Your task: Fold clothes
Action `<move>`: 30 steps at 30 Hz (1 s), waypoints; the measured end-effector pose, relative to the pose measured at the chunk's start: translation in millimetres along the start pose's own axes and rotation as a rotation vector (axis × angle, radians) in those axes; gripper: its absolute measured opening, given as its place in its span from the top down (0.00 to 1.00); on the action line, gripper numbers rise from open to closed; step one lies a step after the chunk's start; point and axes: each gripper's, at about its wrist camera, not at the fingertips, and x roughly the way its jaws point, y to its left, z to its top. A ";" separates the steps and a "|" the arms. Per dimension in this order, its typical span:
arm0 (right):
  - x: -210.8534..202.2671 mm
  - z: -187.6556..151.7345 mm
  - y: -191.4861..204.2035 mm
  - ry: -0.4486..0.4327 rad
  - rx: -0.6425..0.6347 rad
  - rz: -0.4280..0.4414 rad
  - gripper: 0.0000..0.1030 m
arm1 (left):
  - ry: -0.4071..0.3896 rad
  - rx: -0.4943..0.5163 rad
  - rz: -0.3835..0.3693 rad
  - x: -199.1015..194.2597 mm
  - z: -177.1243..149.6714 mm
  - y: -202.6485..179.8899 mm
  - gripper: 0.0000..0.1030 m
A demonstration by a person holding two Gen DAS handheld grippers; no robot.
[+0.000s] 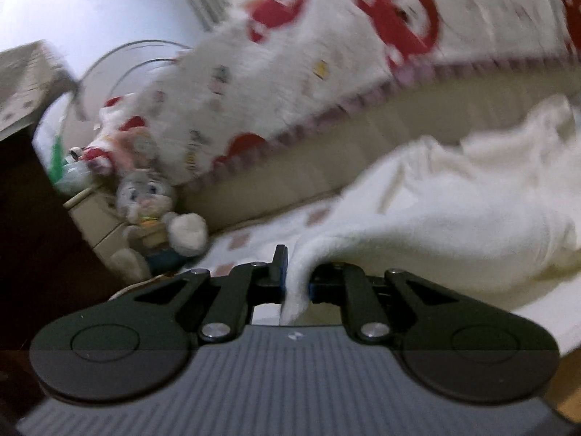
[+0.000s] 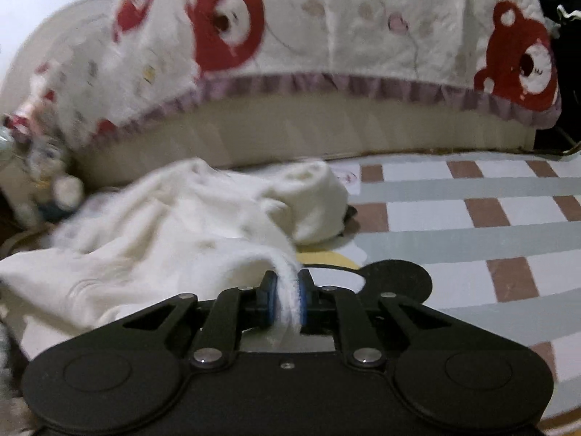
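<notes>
Item: white fleecy garment [image 2: 189, 225], lying rumpled on the bed's checked sheet [image 2: 472, 218], its near edge lifted off the sheet at two points. My left tongs [image 1: 296, 279] are clamped on one fold of that edge; my right tongs [image 2: 287, 298] are clamped on another, the cloth bunched thick between the blue pads [image 2: 270, 299]. Step in hand, as I judge it: raising the near edge to spread or fold the piece. To do it well I keep both grips level with each other, draw the edge taut between them so it hangs without a twist, and carry it over evenly; fleece this bulky may slip from a shallow pinch. Surroundings: a white blanket with red bear faces and a mauve frill [image 2: 326, 36] draped over the cream headboard [image 2: 308, 127] just behind the garment; a grey rabbit plush toy [image 1: 152, 210] at the left end. Obstruction: the headboard stands close to the garment's far side.
</notes>
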 end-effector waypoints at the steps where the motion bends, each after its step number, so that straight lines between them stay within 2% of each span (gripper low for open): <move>1: -17.7 0.8 1.6 -0.007 -0.002 0.014 0.88 | -0.013 -0.038 0.013 -14.6 3.9 14.7 0.91; 4: -64.3 -9.4 10.6 -0.010 -0.017 0.023 0.88 | -0.046 -0.150 0.051 -57.8 14.2 58.2 0.92; 5: -77.3 -14.8 13.9 -0.006 -0.026 0.024 0.88 | -0.030 -0.176 0.049 -68.2 9.8 67.9 0.93; 9: -90.7 -52.9 15.7 0.048 -0.038 -0.003 0.88 | 0.151 -0.183 -0.050 -77.3 -38.0 71.3 0.94; 12: -77.5 -76.3 0.6 0.123 0.038 -0.008 0.89 | 0.287 -0.203 -0.149 -69.0 -75.7 63.5 0.94; 14: -76.3 -81.2 -2.2 0.125 0.033 -0.017 0.90 | 0.328 -0.222 -0.203 -69.8 -87.0 59.9 0.94; 16: -80.7 -81.7 1.7 0.093 -0.012 -0.035 0.90 | 0.348 -0.204 -0.207 -68.2 -90.2 54.9 0.95; 18: -79.5 -83.1 2.7 0.109 -0.029 -0.058 0.90 | 0.380 -0.158 -0.217 -61.6 -89.0 48.0 0.95; 20: -61.8 -88.9 4.8 0.190 -0.124 -0.126 0.87 | 0.452 -0.115 -0.246 -49.6 -91.3 38.8 0.91; 21: -53.5 -92.4 5.3 0.209 -0.174 -0.176 0.81 | 0.499 -0.084 -0.273 -43.8 -93.4 33.0 0.90; 22: -43.0 -97.6 3.8 0.246 -0.213 -0.214 0.65 | 0.523 -0.064 -0.287 -41.2 -94.5 28.9 0.90; 23: -32.5 -102.8 2.3 0.284 -0.252 -0.252 0.61 | 0.539 -0.044 -0.300 -40.0 -94.7 25.3 0.88; 24: -24.5 -105.1 0.0 0.318 -0.261 -0.257 0.61 | 0.530 -0.027 -0.312 -44.1 -91.8 24.1 0.88; 26: -22.6 -105.9 -0.6 0.327 -0.249 -0.231 0.61 | 0.509 -0.016 -0.343 -53.1 -84.2 25.7 0.84; 28: -27.4 -100.7 5.7 0.307 -0.256 -0.191 0.58 | 0.472 -0.062 -0.411 -64.9 -73.5 33.4 0.82; 29: -30.5 -97.6 7.8 0.300 -0.254 -0.159 0.58 | 0.446 -0.088 -0.449 -70.3 -67.7 37.8 0.77; 30: -34.0 -95.1 10.3 0.301 -0.249 -0.142 0.58 | 0.413 -0.099 -0.483 -74.7 -62.3 40.6 0.68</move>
